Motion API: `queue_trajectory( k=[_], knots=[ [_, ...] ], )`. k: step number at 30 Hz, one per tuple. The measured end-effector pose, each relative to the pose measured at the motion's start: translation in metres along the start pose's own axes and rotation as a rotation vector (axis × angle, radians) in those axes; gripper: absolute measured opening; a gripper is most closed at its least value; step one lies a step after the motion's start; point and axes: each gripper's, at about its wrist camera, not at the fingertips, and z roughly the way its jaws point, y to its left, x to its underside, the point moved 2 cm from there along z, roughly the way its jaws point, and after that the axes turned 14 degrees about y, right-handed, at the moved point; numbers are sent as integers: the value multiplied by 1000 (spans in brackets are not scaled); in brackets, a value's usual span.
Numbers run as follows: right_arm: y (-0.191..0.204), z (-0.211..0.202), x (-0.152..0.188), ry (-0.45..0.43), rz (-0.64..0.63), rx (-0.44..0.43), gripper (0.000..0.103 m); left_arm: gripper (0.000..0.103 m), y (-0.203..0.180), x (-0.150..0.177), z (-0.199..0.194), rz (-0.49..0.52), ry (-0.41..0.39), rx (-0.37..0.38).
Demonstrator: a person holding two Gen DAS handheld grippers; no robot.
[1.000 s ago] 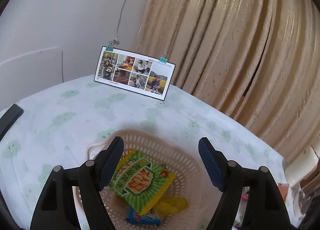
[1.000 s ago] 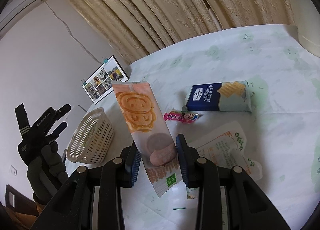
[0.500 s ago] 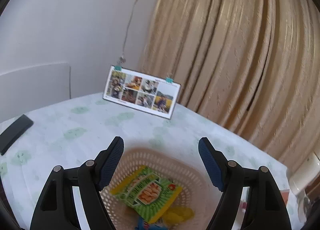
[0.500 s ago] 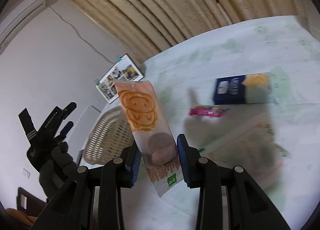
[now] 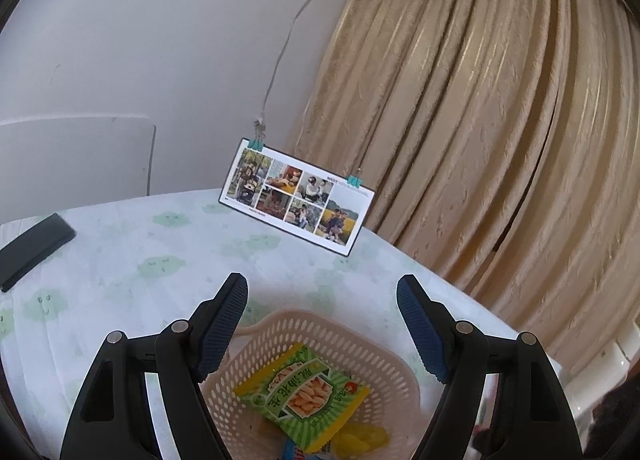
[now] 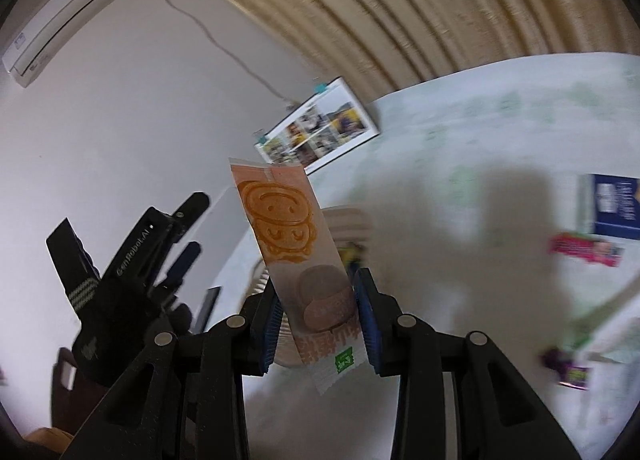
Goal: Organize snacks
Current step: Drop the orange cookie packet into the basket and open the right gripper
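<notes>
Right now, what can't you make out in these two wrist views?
- Basket: in the right wrist view, mostly hidden behind the orange cookie packet held in the right claw.
- Blue wrapper and yellow snack: in the left wrist view, covered by the green snack bag, cut by the bottom edge.
- Blue box and pink candy: blurred, print unreadable.

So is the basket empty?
No, the basket already holds a green snack bag with a yellow packet beside it.

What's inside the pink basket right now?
In the pink basket: a green snack packet lying on a yellow wrapper and a blue one. Anything beneath them is hidden.
</notes>
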Motion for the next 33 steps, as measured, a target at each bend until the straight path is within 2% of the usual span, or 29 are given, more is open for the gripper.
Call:
queue_trajectory(
  k=[6, 10, 12, 25, 33],
  knots=[
    [14, 38, -3, 54, 11, -56, 36, 77, 8, -2, -6, -30, -22, 5],
    [8, 55, -1, 74, 51, -52, 45, 77, 13, -4, -6, -55, -20, 12],
    [6, 57, 1, 66, 45, -20, 45, 77, 14, -4, -5, -58, -12, 16],
    [-3, 42, 6, 6, 18, 76, 47, 77, -2, 4, 0, -2, 26, 31],
    [-20, 15, 13, -63, 46, 154, 49, 77, -20, 11, 4, 69, 40, 48]
  ],
)
